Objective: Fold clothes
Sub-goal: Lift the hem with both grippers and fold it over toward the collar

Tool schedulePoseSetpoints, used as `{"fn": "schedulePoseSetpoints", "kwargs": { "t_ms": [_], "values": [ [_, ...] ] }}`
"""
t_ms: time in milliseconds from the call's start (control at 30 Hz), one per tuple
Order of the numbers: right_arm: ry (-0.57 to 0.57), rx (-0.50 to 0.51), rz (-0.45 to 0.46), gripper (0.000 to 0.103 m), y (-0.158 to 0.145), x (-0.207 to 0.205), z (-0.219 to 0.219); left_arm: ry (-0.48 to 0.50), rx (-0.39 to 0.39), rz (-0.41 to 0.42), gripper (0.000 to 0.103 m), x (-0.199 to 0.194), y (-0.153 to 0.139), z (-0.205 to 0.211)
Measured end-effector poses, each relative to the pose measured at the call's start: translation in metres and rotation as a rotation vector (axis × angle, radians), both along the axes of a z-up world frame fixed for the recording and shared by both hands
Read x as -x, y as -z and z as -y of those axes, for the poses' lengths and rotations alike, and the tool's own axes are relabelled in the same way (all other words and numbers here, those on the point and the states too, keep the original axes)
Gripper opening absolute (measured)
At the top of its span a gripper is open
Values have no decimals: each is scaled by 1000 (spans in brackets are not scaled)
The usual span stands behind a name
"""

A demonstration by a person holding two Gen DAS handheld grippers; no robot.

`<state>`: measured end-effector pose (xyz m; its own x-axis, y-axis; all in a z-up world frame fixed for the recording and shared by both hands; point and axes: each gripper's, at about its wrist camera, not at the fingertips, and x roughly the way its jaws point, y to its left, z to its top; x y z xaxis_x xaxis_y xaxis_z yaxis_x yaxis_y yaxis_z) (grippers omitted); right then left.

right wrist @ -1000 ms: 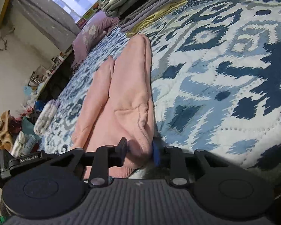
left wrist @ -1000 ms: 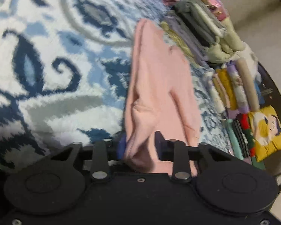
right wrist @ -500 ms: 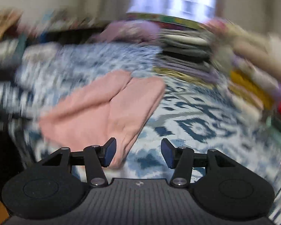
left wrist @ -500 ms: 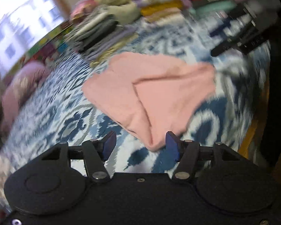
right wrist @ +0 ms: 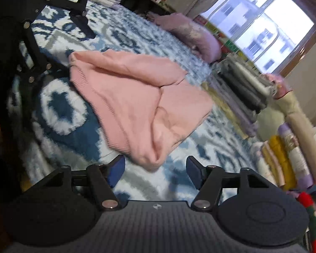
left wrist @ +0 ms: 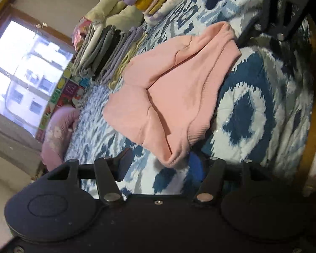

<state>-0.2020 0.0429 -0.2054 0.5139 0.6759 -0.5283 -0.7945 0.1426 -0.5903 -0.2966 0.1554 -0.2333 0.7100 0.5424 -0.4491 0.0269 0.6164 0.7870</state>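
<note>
Both hand-held grippers, left [left wrist: 158,164] and right [right wrist: 155,168], hang open and empty near the pink sweater [left wrist: 174,88]. It lies on the bed [left wrist: 252,105], seemingly partly folded; another fold probably needs its ribbed edge.

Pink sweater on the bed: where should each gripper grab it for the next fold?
Judging by its pose, take the pink sweater at its two near corners. The left gripper takes the bunched corner just ahead of its open jaws; the right gripper takes its own near corner. Both corners point at the grippers and lift slightly off the quilt.
</note>
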Motion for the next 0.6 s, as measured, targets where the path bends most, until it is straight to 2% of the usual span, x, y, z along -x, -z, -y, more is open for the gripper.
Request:
{"fn": "schedulePoseSetpoints", "kwargs": {
  "t_ms": [100, 200, 233, 300, 333, 367, 400, 467, 600],
  "values": [
    [-2, -22, 57, 64, 4, 1, -3, 10, -66, 20, 60, -4, 6, 1],
    [-4, -45, 114, 63, 8, 2, -7, -3, -99, 57, 60, -6, 4, -1],
    [-4, -52, 133, 61, 10, 2, -8, -7, -106, 68, 54, -7, 4, -2],
    [1, -57, 135, 47, 10, 1, -10, -17, -82, 76, 47, -7, 2, -5],
    [1, -56, 129, 37, 11, 0, -11, -17, -74, 76, 43, -7, 2, -5],
    [1, -55, 123, 34, 11, -1, -12, -17, -66, 76, 34, -7, 1, -4],
    [1, -55, 117, 34, 12, -2, -13, -16, -60, 78, 31, -7, 1, -4],
    [-8, -80, 111, 25, 6, 0, -11, -11, -67, 96, 21, -7, -1, -1],
    [-31, -140, 104, 22, -9, 5, -2, -7, -38, 144, 12, -5, -12, 0]
  ]
}}
